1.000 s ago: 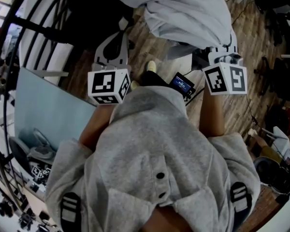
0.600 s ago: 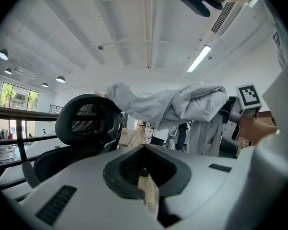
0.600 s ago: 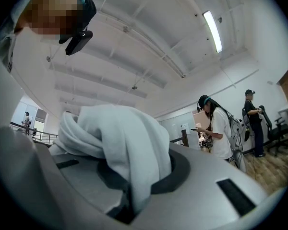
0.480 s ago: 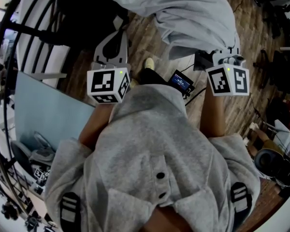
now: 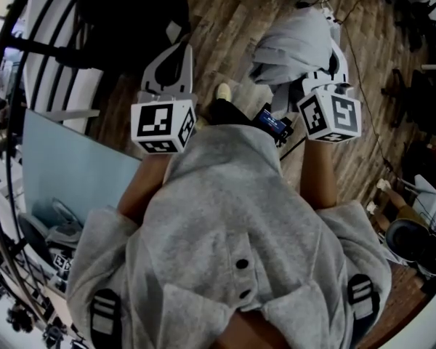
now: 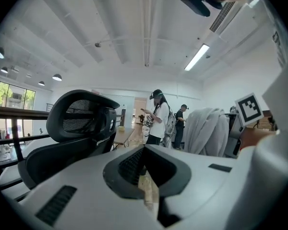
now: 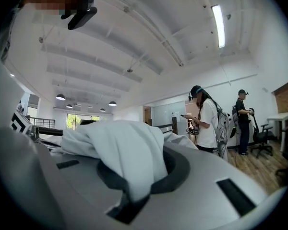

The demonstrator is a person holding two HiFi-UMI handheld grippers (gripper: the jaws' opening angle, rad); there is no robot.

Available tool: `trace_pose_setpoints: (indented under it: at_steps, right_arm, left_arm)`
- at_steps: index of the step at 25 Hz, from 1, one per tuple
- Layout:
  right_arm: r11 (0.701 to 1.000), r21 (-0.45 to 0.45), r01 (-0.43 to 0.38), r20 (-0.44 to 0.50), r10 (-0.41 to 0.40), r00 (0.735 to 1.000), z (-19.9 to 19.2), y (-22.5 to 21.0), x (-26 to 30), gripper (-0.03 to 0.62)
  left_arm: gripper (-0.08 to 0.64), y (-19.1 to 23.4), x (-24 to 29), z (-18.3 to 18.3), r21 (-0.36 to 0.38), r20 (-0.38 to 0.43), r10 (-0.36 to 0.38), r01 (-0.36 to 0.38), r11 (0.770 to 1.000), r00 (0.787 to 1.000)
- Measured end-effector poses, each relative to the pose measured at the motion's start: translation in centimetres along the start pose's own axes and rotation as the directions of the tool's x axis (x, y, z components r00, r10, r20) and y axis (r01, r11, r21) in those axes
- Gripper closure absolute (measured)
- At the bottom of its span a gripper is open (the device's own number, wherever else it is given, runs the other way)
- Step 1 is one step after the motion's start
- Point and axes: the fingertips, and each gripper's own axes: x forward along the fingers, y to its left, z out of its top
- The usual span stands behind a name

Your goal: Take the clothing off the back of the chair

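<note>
The right gripper (image 7: 130, 194) is clenched on the clothing (image 7: 117, 150), a fold pinched between its jaws; the pale cloth bunches over and ahead of it, above the wooden floor (image 5: 225, 27), apart from the chair (image 6: 79, 121); the left gripper (image 6: 149, 198) is closed and empty, near the chair.

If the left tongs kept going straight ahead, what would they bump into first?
Probably nothing close: the left tongs point past the black chair, which sits just to their left. Far ahead stands a person in white, though depth is hard to judge.
</note>
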Motion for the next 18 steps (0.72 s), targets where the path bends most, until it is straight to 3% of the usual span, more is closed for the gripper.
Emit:
trace_pose_setpoints:
  at_steps: [8,18]
  right_arm:
    - [0.997,0.074,0.022,-0.011,-0.021,1.000,-1.1,-1.0,0.0,0.540]
    - [0.997,0.066,-0.031,-0.001,0.032,1.000,-0.8,1.3,2.2,0.540]
  left_arm:
    - [0.551,0.3,0.0,-0.3,-0.002,-0.007,0.011,-0.011,1.000,1.000]
    - [0.551,2.2,-0.5,0.1,-0.010,0.005,0.049,-0.049,0.999,0.999]
